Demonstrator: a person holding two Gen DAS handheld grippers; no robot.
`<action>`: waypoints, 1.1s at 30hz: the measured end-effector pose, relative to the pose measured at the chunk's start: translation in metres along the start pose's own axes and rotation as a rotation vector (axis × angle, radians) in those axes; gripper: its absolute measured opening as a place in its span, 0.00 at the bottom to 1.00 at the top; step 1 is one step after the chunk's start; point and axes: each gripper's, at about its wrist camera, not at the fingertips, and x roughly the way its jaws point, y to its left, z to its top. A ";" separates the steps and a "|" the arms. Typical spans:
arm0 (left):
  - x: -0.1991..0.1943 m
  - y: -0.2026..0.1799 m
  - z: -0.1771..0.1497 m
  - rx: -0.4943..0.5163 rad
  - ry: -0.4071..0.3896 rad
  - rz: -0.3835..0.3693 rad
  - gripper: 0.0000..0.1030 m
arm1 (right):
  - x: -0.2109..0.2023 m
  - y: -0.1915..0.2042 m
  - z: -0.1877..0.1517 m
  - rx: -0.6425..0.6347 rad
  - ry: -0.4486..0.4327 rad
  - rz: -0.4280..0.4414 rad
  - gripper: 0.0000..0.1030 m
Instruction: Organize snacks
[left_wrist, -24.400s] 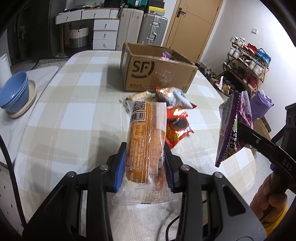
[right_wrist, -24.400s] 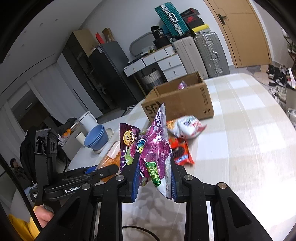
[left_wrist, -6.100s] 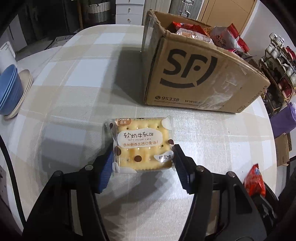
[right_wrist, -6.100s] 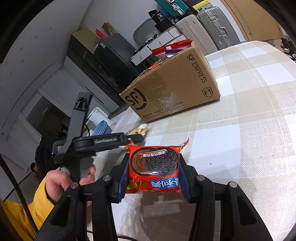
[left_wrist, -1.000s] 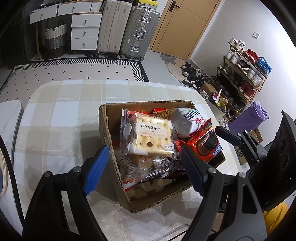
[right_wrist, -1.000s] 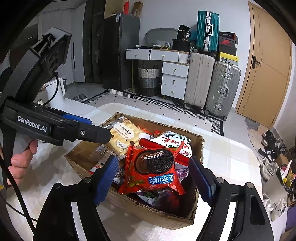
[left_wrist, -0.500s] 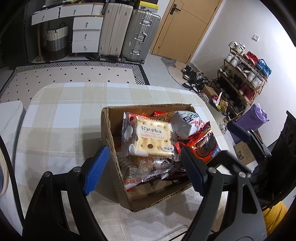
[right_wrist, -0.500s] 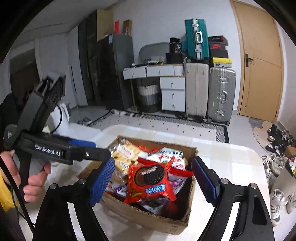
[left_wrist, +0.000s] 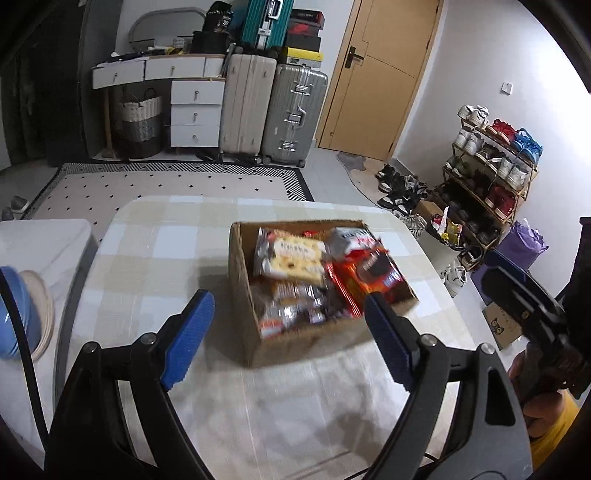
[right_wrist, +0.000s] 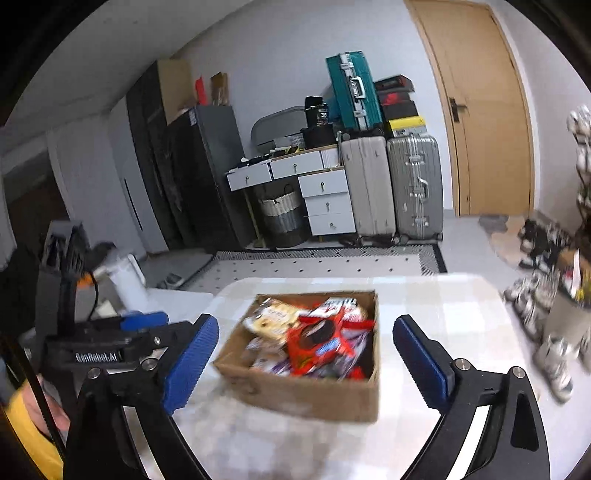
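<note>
A brown cardboard box (left_wrist: 243, 288) stands on the checked table (left_wrist: 155, 266), full of snack packs. A pale cracker pack (left_wrist: 291, 258) and a red cookie pack (left_wrist: 373, 273) lie on top. My left gripper (left_wrist: 288, 336) is open and empty, held back from the box's near side. My right gripper (right_wrist: 306, 358) is open and empty, also back from the box (right_wrist: 303, 398); the red cookie pack (right_wrist: 317, 343) shows on top. Each view shows the other gripper at its edge.
Blue bowls on a plate (left_wrist: 18, 317) sit at the left on a white side surface. Suitcases (left_wrist: 273, 110), a drawer unit (left_wrist: 195, 110) and a door are behind the table. A shoe rack (left_wrist: 491, 173) stands at the right.
Both grippers have pulled back and up from the box, which now looks smaller and farther. The snack packs stay in the box. Both stay open.
</note>
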 end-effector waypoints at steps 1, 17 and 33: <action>-0.010 -0.002 -0.006 -0.008 -0.009 0.005 0.80 | -0.006 0.001 -0.002 0.014 0.000 0.000 0.97; -0.172 -0.057 -0.106 0.017 -0.196 0.082 0.99 | -0.135 0.044 -0.064 0.068 -0.014 -0.021 0.99; -0.232 -0.069 -0.183 0.062 -0.238 0.229 0.99 | -0.191 0.096 -0.116 -0.061 -0.070 -0.119 0.99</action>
